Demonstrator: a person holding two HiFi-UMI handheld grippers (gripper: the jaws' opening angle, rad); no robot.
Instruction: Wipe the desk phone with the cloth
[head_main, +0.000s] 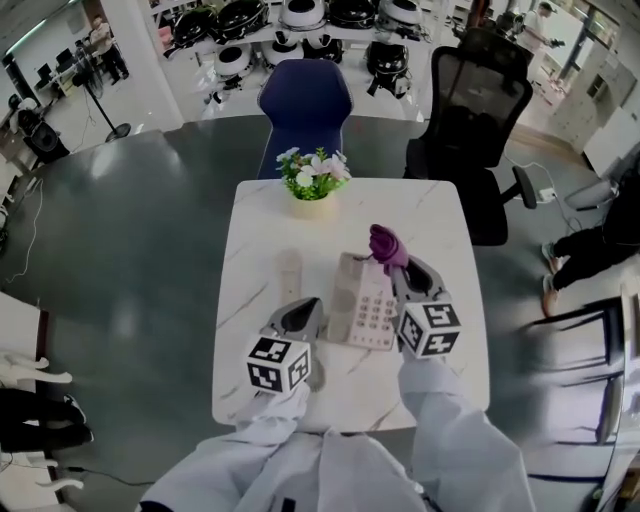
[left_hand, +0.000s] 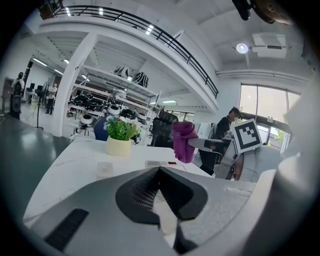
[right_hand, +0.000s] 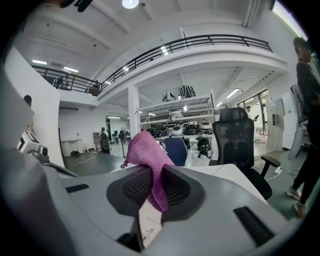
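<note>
A white desk phone (head_main: 362, 302) lies on the marble table (head_main: 260, 220), with its handset (head_main: 288, 275) off the base and lying to its left. My right gripper (head_main: 397, 268) is shut on a purple cloth (head_main: 387, 245) and holds it just above the phone's far right corner. In the right gripper view the cloth (right_hand: 146, 156) bunches up over the jaws of that gripper (right_hand: 156, 172), and a white label hangs below. My left gripper (head_main: 303, 308) hovers shut and empty near the phone's left edge. The left gripper view shows the handset (left_hand: 104, 169), the phone (left_hand: 160, 164) and the cloth (left_hand: 184, 141).
A potted plant (head_main: 313, 185) stands at the table's far edge, also in the left gripper view as the plant (left_hand: 120, 137). A blue chair (head_main: 304, 100) and a black office chair (head_main: 475, 120) stand behind the table. A person (head_main: 600, 240) sits at the right.
</note>
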